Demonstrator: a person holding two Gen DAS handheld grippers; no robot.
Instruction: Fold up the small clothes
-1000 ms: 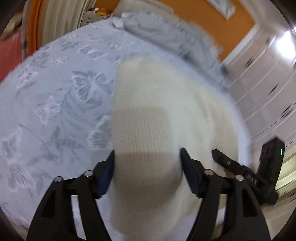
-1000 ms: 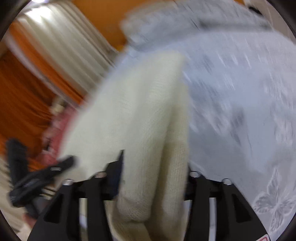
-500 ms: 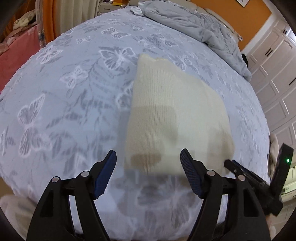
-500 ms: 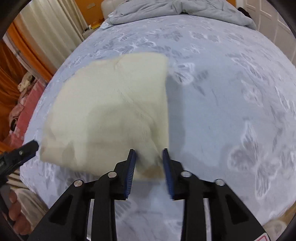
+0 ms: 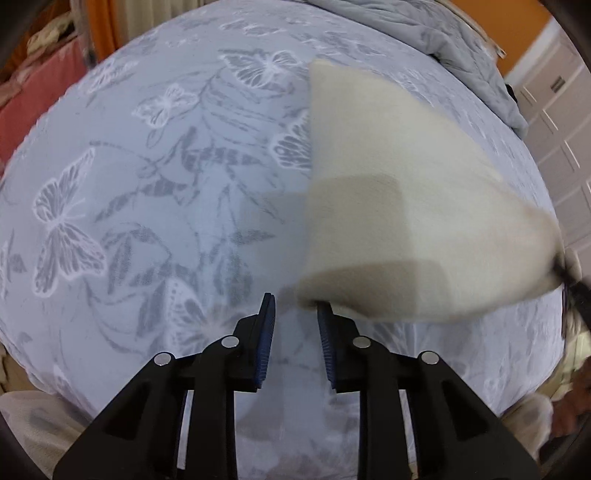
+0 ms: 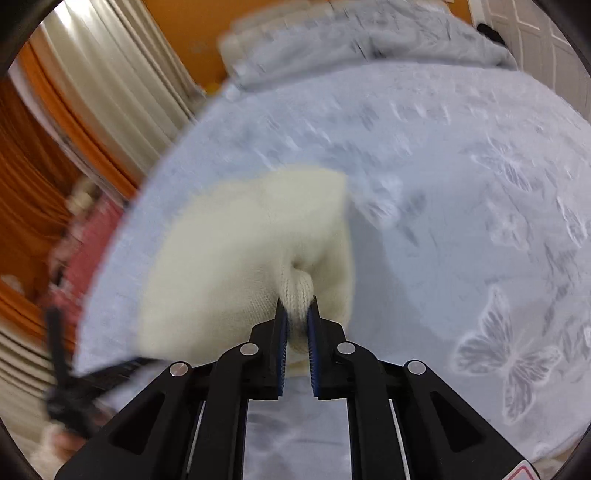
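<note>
A cream knit garment lies folded on the butterfly-print bedsheet. My left gripper points down at the garment's near left corner. Its jaws are closing, with a narrow gap that shows only sheet; the corner rests by the right fingertip. In the right wrist view my right gripper is closing and pinches a raised fold of the garment at its near edge. The far right corner of the cloth lifts towards a dark blur, the right gripper. The left gripper shows blurred at the left.
A crumpled grey duvet lies at the far end of the bed. Orange and cream curtains and a pink cloth are off the left side. White cabinet doors stand to the right.
The left jaws have narrowed and sunk towards the garment's near left corner. The right jaws have shut on the garment's near edge and raised a fold of it.
</note>
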